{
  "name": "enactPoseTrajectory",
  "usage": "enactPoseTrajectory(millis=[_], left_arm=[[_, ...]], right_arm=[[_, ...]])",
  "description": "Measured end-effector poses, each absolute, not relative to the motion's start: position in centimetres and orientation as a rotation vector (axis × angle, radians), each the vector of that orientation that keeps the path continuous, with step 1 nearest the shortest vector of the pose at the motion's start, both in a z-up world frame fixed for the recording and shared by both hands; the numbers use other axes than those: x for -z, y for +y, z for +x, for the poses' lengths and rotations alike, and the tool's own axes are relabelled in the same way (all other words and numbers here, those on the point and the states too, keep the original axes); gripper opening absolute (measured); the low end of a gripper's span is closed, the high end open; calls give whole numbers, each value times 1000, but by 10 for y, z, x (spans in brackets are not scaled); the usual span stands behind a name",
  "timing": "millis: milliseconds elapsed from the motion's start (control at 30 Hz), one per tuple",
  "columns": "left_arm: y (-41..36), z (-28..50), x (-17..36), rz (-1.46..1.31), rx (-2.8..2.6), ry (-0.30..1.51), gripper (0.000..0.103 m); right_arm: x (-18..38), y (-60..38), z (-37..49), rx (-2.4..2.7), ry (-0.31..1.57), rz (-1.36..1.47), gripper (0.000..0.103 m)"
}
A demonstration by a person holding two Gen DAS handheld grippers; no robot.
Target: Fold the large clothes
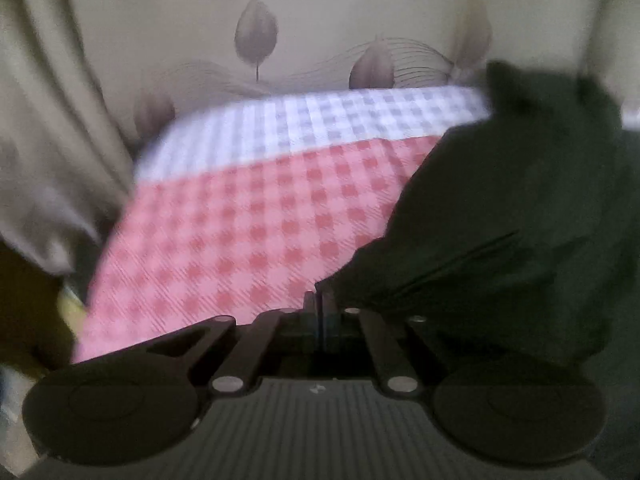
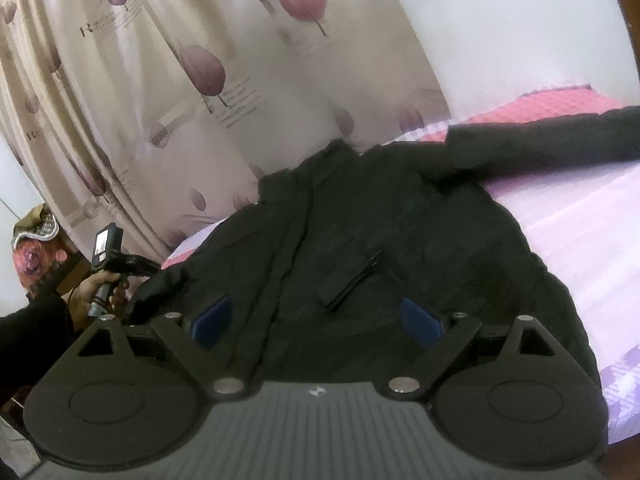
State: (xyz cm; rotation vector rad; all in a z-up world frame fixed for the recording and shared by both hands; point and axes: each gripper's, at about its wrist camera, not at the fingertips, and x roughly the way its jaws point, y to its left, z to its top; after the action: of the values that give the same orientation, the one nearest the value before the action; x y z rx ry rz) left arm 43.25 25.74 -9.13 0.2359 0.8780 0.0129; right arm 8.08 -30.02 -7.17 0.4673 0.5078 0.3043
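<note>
Text: only curtain print, mostly unreadable
A large "R" on the curtain (image 2: 132, 92) beside its tulip prints; smaller lines under it too blurred.

A: The large dark jacket (image 2: 400, 240) of soft fabric looks black, perhaps very dark green in the blurred left view.

B: And the checked bed cover (image 1: 248, 216)?

A: Pink-and-red gingham, with a lilac-and-white checked band at its far edge.

B: The beige pleated curtain (image 2: 192, 92)?

A: Printed with purple tulip shapes and grey lettering. The right gripper's 2 fingertip pads (image 2: 420, 322) are blue.
</note>
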Motion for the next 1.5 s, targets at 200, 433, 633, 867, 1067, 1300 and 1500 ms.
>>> enactPoseTrajectory(millis=[200, 433, 633, 867, 1067, 1300, 1500], left_arm=[[287, 451, 79, 117, -354, 795, 3], [271, 405, 55, 83, -174, 748, 59], [208, 309, 14, 54, -73, 487, 103], [117, 234, 31, -40, 22, 465, 103], [66, 204, 65, 33, -24, 461, 101], [46, 206, 79, 66, -35, 496, 98], [57, 228, 91, -33, -92, 556, 103]], right_arm=[[74, -299, 83, -311, 507, 481, 93], [75, -303, 81, -320, 506, 494, 93], [62, -341, 79, -239, 427, 511, 95], [76, -461, 118, -13, 409, 717, 100], [119, -580, 143, 127, 314, 1059, 100], [150, -652, 187, 274, 320, 1121, 100], [158, -670, 215, 303, 293, 1078, 99]])
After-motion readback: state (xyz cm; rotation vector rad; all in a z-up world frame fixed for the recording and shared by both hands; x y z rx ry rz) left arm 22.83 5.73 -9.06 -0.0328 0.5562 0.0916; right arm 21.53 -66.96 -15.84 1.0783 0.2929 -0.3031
